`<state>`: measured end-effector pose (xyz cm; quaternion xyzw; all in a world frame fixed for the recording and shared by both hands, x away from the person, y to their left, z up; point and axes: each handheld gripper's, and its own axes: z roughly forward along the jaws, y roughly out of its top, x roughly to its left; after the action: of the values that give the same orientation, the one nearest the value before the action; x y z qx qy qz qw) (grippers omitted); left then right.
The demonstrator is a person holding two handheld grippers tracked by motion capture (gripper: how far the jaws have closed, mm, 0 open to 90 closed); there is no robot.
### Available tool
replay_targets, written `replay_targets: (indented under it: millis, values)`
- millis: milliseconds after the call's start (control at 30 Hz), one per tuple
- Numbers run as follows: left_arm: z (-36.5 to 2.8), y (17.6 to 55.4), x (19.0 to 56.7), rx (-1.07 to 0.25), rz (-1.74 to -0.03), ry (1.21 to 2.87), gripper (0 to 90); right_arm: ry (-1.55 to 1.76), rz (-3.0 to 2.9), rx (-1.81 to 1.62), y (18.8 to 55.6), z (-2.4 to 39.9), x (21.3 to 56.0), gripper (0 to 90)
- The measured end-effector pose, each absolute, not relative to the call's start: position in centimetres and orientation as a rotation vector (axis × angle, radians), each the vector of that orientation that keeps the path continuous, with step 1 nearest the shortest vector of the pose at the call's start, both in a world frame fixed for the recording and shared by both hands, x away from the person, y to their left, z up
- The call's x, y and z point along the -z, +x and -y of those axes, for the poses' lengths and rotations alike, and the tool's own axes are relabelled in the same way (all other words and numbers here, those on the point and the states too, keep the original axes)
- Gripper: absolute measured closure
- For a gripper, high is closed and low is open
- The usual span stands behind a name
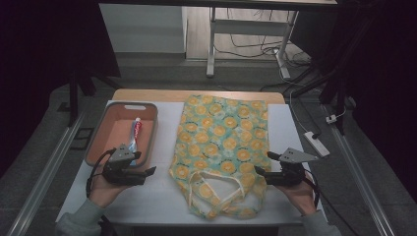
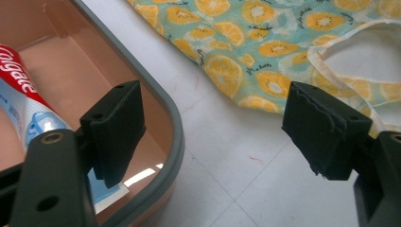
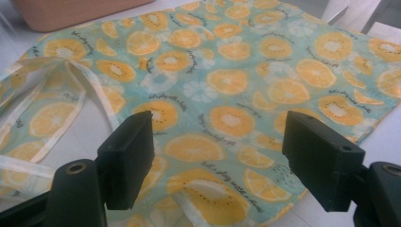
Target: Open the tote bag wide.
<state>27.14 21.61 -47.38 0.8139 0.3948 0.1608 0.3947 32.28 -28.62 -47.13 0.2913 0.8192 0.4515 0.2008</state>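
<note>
The fruit-print cloth bag [image 1: 223, 147] lies flat on the white table top [image 1: 162, 196] between the two tongs, its mouth and pale handles [image 1: 216, 187] turned toward the person and its closed end pointing away. Its near right corner sits just under and ahead of the right gripper [image 1: 261, 165], whose jaws stand spread with nothing between them; in the right gripper view the printed cloth [image 3: 227, 94] spreads out directly beyond those open jaws. The left gripper [image 1: 147, 173] hovers off the bag's left edge, jaws likewise spread and empty, with a strip of bare table separating it from the cloth (in the left gripper view the bag's edge [image 2: 236, 71] lies ahead and to the right, apart from the jaws). Just beyond and to the outer side of the left gripper stands a pink bin [image 1: 96, 142] with a grey rim, holding a toothpaste tube [image 1: 134, 132]; one left jaw hangs over the bin's near corner. Bare white surface runs between the bin and the bag and along the near edge by the person's hands, while the bag's right side comes near the table's right edge. Past the table's far wooden edge [image 1: 147, 94] lies grey floor with a desk frame [image 1: 211, 44], loose cables and a power strip [image 1: 317, 142], the room's sides dark.
</note>
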Motion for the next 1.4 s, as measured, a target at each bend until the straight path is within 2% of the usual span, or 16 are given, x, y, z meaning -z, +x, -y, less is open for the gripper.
replay_targets:
  millis: [533,833,1067,1400]
  values:
    - [-21.4,27.0,47.3,-0.408,-0.981,2.074,22.9,0.807,-2.284,-1.214,32.0,28.8,47.0,26.2]
    - [-19.0,26.9,46.8,-0.366,-0.866,2.122,25.1,0.789,-2.296,-1.232,31.4,28.8,45.3,28.3]
    - [-16.1,27.3,47.1,-0.307,-0.755,2.204,26.1,0.704,-2.435,-1.209,30.8,27.0,45.2,28.6]
    - [-12.6,29.1,48.1,-0.224,-0.672,2.277,26.6,0.469,-2.735,-1.107,28.7,22.2,46.5,28.1]
